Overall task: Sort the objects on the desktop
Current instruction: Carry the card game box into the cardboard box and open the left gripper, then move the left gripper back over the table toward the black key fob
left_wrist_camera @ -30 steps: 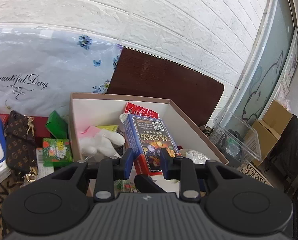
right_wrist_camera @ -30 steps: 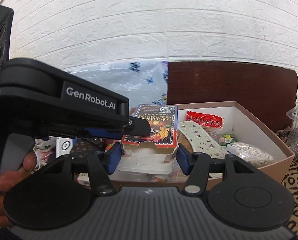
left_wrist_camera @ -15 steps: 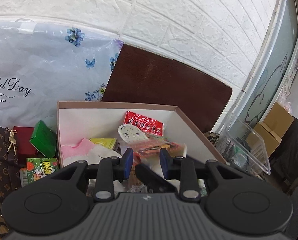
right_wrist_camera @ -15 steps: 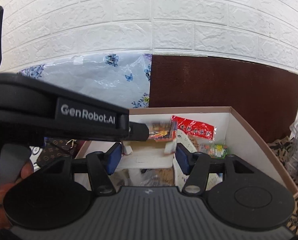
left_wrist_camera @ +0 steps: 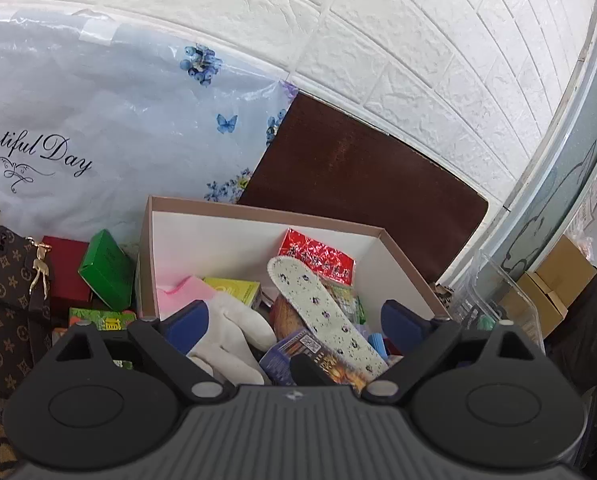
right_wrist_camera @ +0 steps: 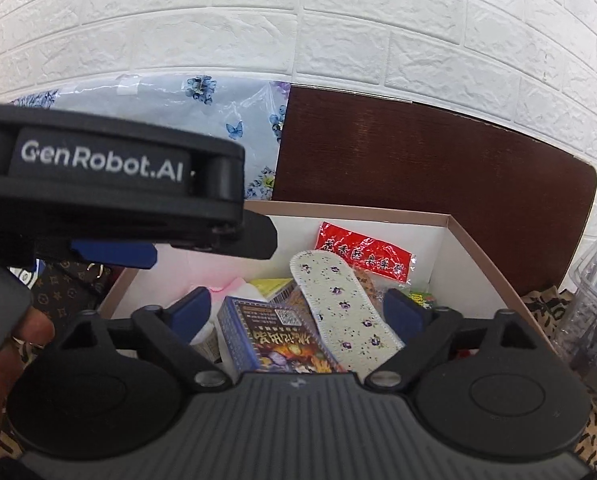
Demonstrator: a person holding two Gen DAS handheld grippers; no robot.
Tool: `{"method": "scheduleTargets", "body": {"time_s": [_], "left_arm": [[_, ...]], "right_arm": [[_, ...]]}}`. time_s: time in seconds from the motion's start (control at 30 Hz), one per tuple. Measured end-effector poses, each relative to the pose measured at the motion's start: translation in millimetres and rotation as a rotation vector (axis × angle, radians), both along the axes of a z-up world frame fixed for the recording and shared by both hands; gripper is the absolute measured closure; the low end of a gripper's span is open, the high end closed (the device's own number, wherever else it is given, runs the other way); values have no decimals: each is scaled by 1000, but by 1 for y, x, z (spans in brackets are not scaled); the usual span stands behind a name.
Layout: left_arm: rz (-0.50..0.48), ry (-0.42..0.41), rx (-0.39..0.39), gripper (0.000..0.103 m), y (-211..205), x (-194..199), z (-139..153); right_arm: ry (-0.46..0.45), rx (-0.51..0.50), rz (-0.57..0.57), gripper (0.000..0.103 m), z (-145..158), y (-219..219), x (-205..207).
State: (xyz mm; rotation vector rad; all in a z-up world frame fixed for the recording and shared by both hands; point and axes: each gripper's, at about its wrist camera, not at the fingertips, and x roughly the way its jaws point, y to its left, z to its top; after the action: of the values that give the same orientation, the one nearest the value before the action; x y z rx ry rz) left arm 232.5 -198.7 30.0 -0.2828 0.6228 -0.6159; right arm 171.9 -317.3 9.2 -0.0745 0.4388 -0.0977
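An open cardboard box (left_wrist_camera: 402,256) (right_wrist_camera: 478,252) holds several things: a blue printed box (left_wrist_camera: 298,354) (right_wrist_camera: 274,340), a flowered insole (left_wrist_camera: 322,312) (right_wrist_camera: 342,308), a red packet (left_wrist_camera: 318,256) (right_wrist_camera: 362,250), a white glove (left_wrist_camera: 234,328) and a pink cloth (left_wrist_camera: 182,292). My left gripper (left_wrist_camera: 294,322) is open and empty above the box. My right gripper (right_wrist_camera: 296,312) is open and empty, with the blue printed box lying in the cardboard box between its fingers. The left gripper's body (right_wrist_camera: 110,196) fills the left of the right wrist view.
Left of the box lie a green box (left_wrist_camera: 106,268), a brown patterned pouch (left_wrist_camera: 10,300), a red box (left_wrist_camera: 64,272) and a green packet (left_wrist_camera: 98,318). A clear plastic bin (left_wrist_camera: 498,300) stands at the right. A floral plastic bag (left_wrist_camera: 98,132) and a dark board (left_wrist_camera: 358,184) lean on the wall.
Both grippers opened wide. The blue printed box, held by both a second ago, now lies in the cardboard box beside the insole. Both cameras tilted up slightly.
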Motion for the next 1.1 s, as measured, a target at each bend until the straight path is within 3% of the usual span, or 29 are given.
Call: {"method": "scheduleTargets", "body": {"time_s": [0.17, 0.73, 1.1], "left_arm": [[-22, -3, 22, 4, -1, -10, 1], [-76, -31, 43, 3, 15, -74, 13], [-69, -108, -3, 3, 46, -132, 25]], "right_arm": [[-6, -25, -7, 6, 3, 6, -6], [-55, 44, -29, 4, 20, 10, -63], [-111, 61, 13, 2, 32, 36, -109]]}}
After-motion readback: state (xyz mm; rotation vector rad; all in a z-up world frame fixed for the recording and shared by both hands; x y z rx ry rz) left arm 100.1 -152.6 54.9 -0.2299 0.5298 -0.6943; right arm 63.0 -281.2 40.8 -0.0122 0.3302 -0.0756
